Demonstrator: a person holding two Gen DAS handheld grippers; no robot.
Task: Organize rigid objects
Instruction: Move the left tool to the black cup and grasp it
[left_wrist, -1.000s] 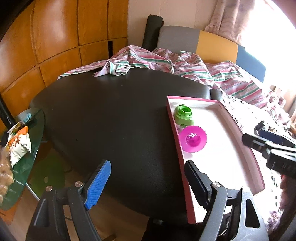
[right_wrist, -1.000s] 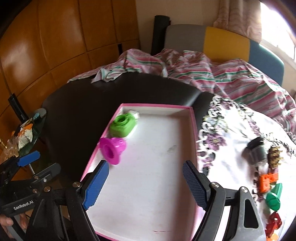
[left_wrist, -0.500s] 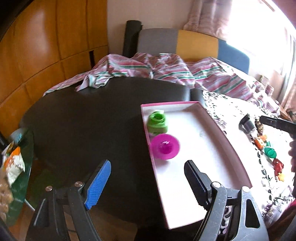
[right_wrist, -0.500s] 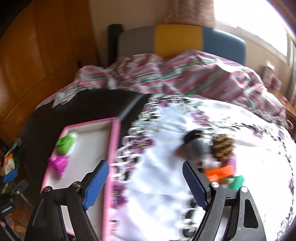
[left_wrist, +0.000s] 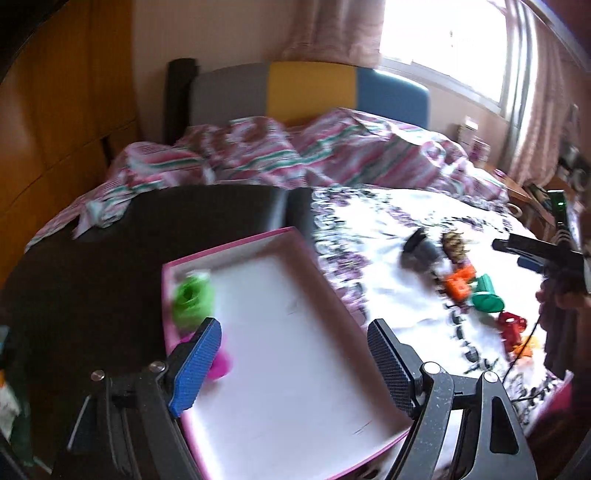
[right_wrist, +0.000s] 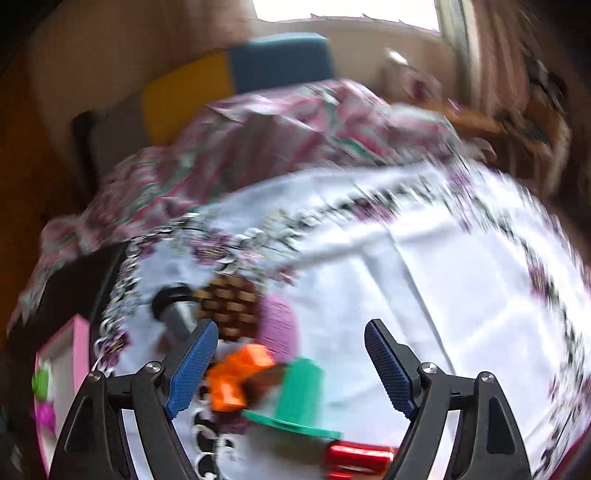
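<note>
1. Green flanged cap (right_wrist: 301, 397) sits nearest my right gripper (right_wrist: 286, 363), whose jaws are spread and empty above the toy cluster.
2. Orange block (right_wrist: 236, 380) and red piece (right_wrist: 360, 456) crowd it; closing here could pinch two at once.
3. Farther left, my left gripper (left_wrist: 295, 363), also spread, hovers over the pink tray (left_wrist: 306, 369).
4. Blur suggests fast travel; I risk overshooting.
</note>
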